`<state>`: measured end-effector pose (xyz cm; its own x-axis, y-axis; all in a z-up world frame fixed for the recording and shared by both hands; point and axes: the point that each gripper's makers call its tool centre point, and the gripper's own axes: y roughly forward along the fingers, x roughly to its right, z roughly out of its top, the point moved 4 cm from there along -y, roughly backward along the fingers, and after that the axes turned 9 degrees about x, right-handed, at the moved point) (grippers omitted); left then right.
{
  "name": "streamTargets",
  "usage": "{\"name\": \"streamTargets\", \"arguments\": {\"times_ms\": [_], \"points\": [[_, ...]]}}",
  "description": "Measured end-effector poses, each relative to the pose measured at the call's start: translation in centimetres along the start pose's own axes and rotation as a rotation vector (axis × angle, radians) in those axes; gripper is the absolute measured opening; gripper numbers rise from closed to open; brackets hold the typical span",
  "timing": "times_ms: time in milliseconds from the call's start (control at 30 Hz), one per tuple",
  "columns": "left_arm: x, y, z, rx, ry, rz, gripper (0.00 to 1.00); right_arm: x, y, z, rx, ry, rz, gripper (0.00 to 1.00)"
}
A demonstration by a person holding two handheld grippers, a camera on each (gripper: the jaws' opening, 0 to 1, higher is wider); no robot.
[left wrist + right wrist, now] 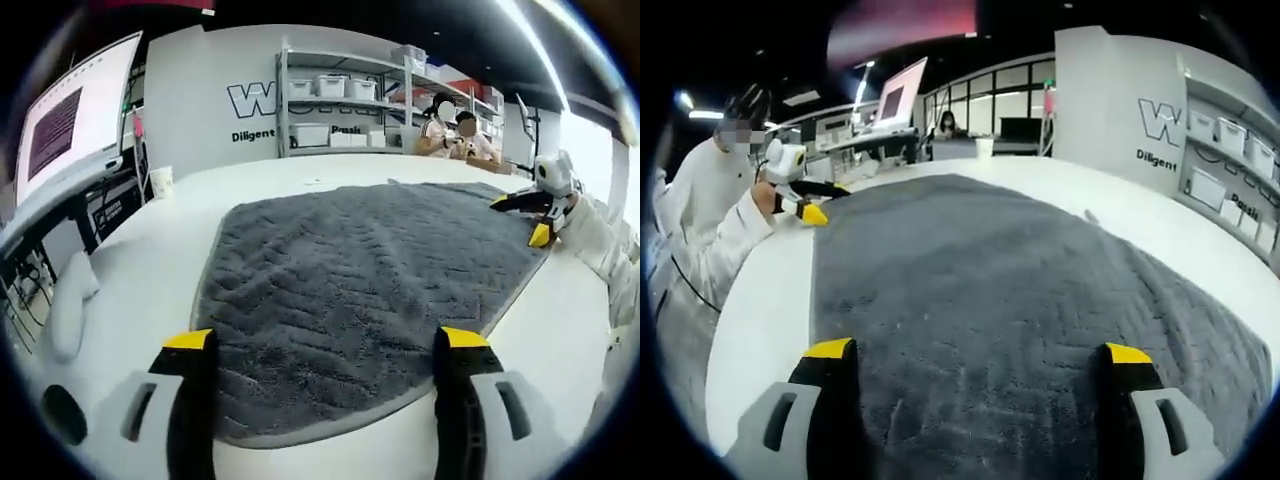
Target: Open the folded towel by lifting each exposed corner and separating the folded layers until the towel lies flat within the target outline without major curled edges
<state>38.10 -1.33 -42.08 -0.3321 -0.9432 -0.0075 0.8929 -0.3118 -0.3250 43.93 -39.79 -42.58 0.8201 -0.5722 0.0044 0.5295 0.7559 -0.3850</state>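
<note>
Towel (pixel 370 290) lies flat, grey, ridged, on white table (pixel 280 175).

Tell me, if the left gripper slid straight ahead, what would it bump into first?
Probably the grey towel. The left gripper stands open right at the near edge, low over the white table, though its height is hard to judge.

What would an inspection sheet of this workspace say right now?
Surface: white table, bare around the towel.
Job's things: grey towel spread out, looks flat.
Clutter: white cup near the far edge.
Grippers: left hand-held gripper open above the towel's near edge; right hand-held gripper open over the towel.
Cables: dark cables beside the table.
Surroundings: monitor, shelves with bins, seated people.
</note>
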Motion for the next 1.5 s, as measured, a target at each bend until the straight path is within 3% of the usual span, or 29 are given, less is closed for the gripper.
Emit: {"name": "streamTargets", "arguments": {"times_ms": [667,1100,1233,1400,1500], "points": [[0.2,-1.3,-0.4,-0.018,-0.003,0.012,0.89,-1.7,-0.6,-0.2,-0.036,-0.022,0.048,0.99],[0.1,-1.5,-0.1,-0.026,-0.012,0.015,0.88,-1.6,-0.6,-0.1,-0.046,-0.022,0.05,0.99],[-0.8,-1.2,1.4,-0.011,0.039,0.049,0.89,-1.6,-0.6,-0.1,-0.045,-0.022,0.05,0.99],[-1.5,-0.6,5.2,0.087,0.02,0.053,0.86,-1.6,-0.6,-0.2,-0.043,-0.022,0.051,0.99],[-1.7,0.4,7.3,0.143,0.047,0.045,0.79,-1.7,-0.6,-0.2,-0.039,-0.023,0.053,0.99]]}}
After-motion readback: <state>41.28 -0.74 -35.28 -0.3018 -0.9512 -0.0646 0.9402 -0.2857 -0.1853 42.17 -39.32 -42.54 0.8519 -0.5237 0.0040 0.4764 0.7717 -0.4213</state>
